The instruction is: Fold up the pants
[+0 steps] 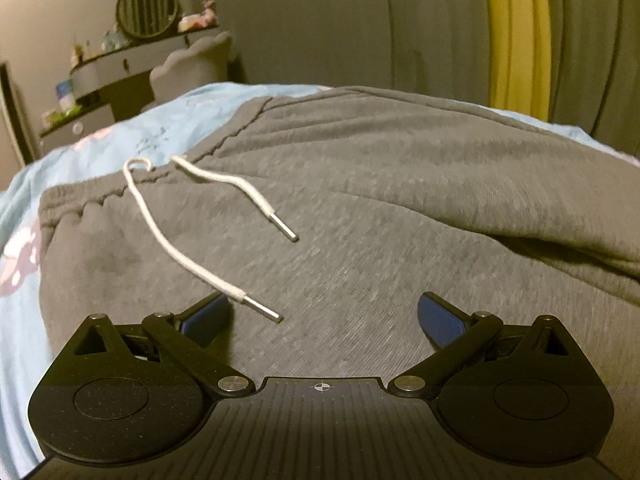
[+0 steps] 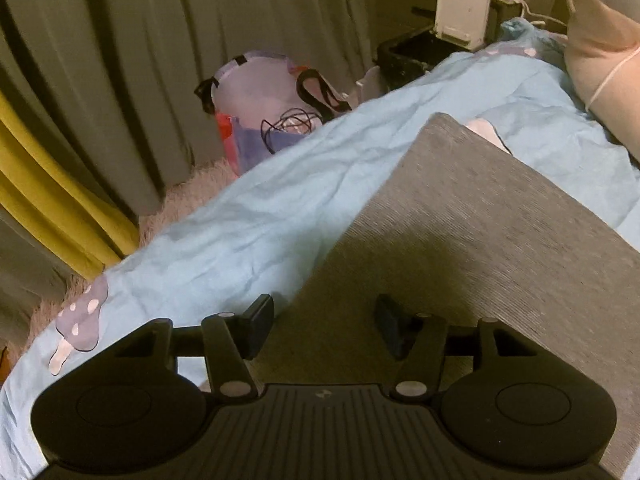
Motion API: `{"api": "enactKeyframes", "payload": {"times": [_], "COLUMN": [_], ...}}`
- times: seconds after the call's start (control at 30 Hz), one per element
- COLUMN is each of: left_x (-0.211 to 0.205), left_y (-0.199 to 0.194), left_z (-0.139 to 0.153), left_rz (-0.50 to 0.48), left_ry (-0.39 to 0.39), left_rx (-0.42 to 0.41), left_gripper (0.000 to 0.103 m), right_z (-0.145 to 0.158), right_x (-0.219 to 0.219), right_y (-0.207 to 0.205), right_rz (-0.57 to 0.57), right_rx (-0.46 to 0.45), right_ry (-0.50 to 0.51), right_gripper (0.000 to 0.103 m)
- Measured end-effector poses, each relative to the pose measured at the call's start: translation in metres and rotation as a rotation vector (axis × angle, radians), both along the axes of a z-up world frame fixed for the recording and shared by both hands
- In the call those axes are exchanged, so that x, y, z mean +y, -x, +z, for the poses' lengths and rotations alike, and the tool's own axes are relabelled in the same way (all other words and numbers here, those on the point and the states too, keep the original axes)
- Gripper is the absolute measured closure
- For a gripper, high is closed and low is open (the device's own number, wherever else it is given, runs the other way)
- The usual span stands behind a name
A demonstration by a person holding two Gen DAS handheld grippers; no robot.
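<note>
Grey sweatpants (image 1: 360, 184) lie on a light blue bedsheet (image 1: 120, 128). The elastic waistband (image 1: 80, 204) is at the left, with two white drawstring ends (image 1: 240, 196) lying on the fabric. My left gripper (image 1: 322, 316) is open and empty, just above the pants below the waistband; one drawstring tip lies by its left finger. In the right wrist view a flat grey pant leg (image 2: 480, 240) runs to a squared end at the upper right. My right gripper (image 2: 324, 324) is open and empty, over the leg's left edge.
A dresser with a round mirror (image 1: 148, 8) stands beyond the bed at the left. Grey and yellow curtains (image 1: 516, 36) hang behind. A bag (image 2: 260, 100) with cables sits on a fluffy rug beside the bed. A pale pillow (image 2: 604, 40) lies at the far right.
</note>
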State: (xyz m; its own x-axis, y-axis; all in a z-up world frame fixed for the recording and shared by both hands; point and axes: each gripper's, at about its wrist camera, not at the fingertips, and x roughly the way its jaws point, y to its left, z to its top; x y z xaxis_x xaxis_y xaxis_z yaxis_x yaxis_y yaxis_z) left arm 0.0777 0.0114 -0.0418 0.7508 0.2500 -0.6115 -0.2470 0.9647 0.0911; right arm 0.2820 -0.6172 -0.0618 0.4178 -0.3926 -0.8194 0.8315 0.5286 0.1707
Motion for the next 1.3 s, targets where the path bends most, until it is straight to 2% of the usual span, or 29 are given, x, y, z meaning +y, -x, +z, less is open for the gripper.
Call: {"api": "enactKeyframes", "payload": {"times": [0.03,0.07,0.1,0.17,0.2,0.33,0.4,0.43,0.47,0.5,0.6,0.7,0.8,0.87,0.97,1.03,1.13,1.17,1.23,1.3], "left_x": [0.001,0.000,-0.001,-0.004,-0.005,-0.006,-0.006,-0.007,-0.007,-0.008,-0.006,-0.005,-0.003,-0.002,-0.001,0.000,-0.001,-0.002,-0.003,-0.002], "left_y": [0.000,0.000,0.001,0.003,0.004,0.007,0.007,0.007,0.007,0.006,0.004,0.004,0.003,0.004,0.007,0.009,0.013,0.015,0.018,0.020], "left_z": [0.000,0.000,0.000,0.000,-0.001,-0.002,-0.003,-0.003,-0.004,-0.005,-0.005,-0.004,-0.002,0.000,0.003,0.005,0.009,0.010,0.013,0.016], "left_rz": [0.004,0.008,0.014,0.023,0.027,0.022,0.021,0.021,0.019,0.017,0.011,0.002,-0.013,-0.021,-0.031,-0.033,-0.046,-0.048,-0.051,-0.045], "left_ry": [0.006,0.006,0.002,-0.010,-0.018,-0.022,-0.025,-0.029,-0.034,-0.037,-0.032,-0.033,-0.032,-0.031,-0.021,-0.016,-0.020,-0.026,-0.027,-0.021], "left_rx": [-0.003,-0.004,-0.003,-0.008,-0.015,-0.023,-0.031,-0.034,-0.037,-0.040,-0.042,-0.038,-0.028,-0.022,-0.013,-0.013,-0.017,-0.020,-0.030,-0.040], "left_gripper": [0.000,0.000,0.000,0.000,0.000,0.000,0.000,0.000,0.000,0.000,0.000,0.000,0.000,0.000,0.000,0.000,0.000,0.000,0.000,0.000], "right_z": [-0.001,0.000,0.002,0.006,0.006,0.000,-0.002,-0.001,-0.001,0.002,0.015,0.037,0.059,0.064,0.051,0.027,-0.003,-0.004,0.001,0.007], "right_x": [0.003,0.006,0.004,0.000,-0.004,0.002,0.011,0.013,0.014,0.010,0.007,0.012,0.031,0.048,0.081,0.096,0.098,0.094,0.077,0.074], "right_y": [-0.001,-0.002,-0.001,0.006,0.004,0.004,0.000,-0.001,0.001,0.006,0.029,0.076,0.157,0.213,0.297,0.340,0.365,0.371,0.380,0.378], "right_rz": [0.016,0.028,0.032,0.041,0.046,0.070,0.098,0.105,0.112,0.102,0.104,0.122,0.137,0.136,0.118,0.088,0.033,0.014,-0.005,-0.027], "right_rx": [0.018,0.042,0.036,-0.048,-0.051,-0.026,0.029,0.060,0.059,0.032,-0.056,-0.169,-0.290,-0.335,-0.328,-0.273,-0.111,-0.136,-0.295,-0.357], "right_ry": [0.024,0.040,0.033,-0.047,-0.057,0.003,0.070,0.105,0.109,0.078,0.066,0.075,0.104,0.113,0.086,0.068,0.154,0.112,-0.012,-0.001], "right_gripper": [0.055,0.056,0.055,0.047,0.047,0.046,0.068,0.088,0.097,0.098,0.099,0.099,0.099,0.099,0.099,0.103,0.103,0.099,0.098,0.084]}}
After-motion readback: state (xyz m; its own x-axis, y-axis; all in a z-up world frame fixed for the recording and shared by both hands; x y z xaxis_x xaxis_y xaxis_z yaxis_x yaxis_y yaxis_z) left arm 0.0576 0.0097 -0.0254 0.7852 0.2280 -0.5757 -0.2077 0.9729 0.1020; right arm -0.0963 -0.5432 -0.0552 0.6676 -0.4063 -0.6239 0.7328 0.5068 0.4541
